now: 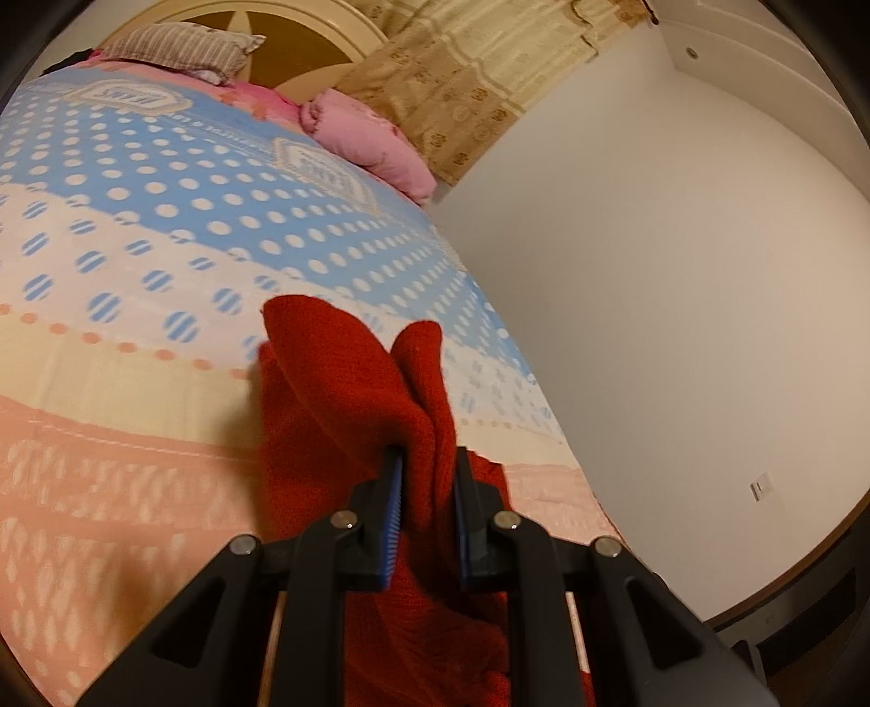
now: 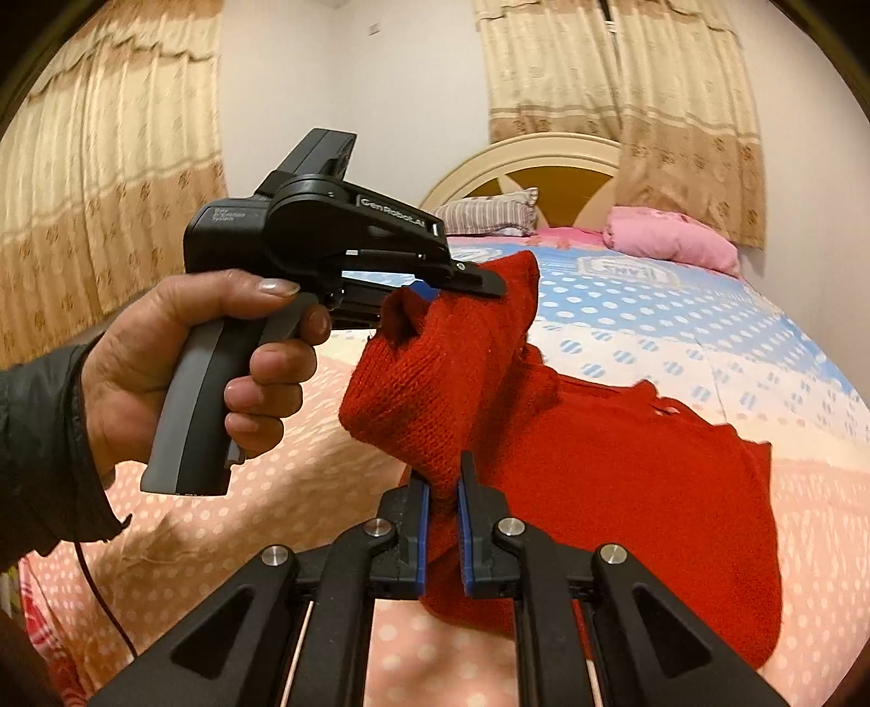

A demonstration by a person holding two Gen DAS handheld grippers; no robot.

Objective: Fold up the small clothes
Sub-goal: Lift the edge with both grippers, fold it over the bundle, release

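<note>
A small red knit sweater (image 2: 625, 467) hangs lifted above the bed, held by both grippers. My right gripper (image 2: 443, 489) is shut on a bunched edge of it, the blue pads pinching the knit. My left gripper (image 1: 427, 467) is shut on another fold of the sweater (image 1: 348, 391), which bunches up between its blue pads. In the right wrist view the left gripper (image 2: 462, 285) sits up and to the left, held by a hand, with red knit clamped at its tip. The rest of the sweater drapes down to the right onto the bedspread.
The bed (image 1: 163, 228) has a blue, white and peach dotted spread. A striped pillow (image 1: 179, 51) and a pink quilt roll (image 1: 370, 138) lie by the headboard. A white wall (image 1: 679, 299) runs along the bed's right side. Curtains (image 2: 109, 190) hang behind.
</note>
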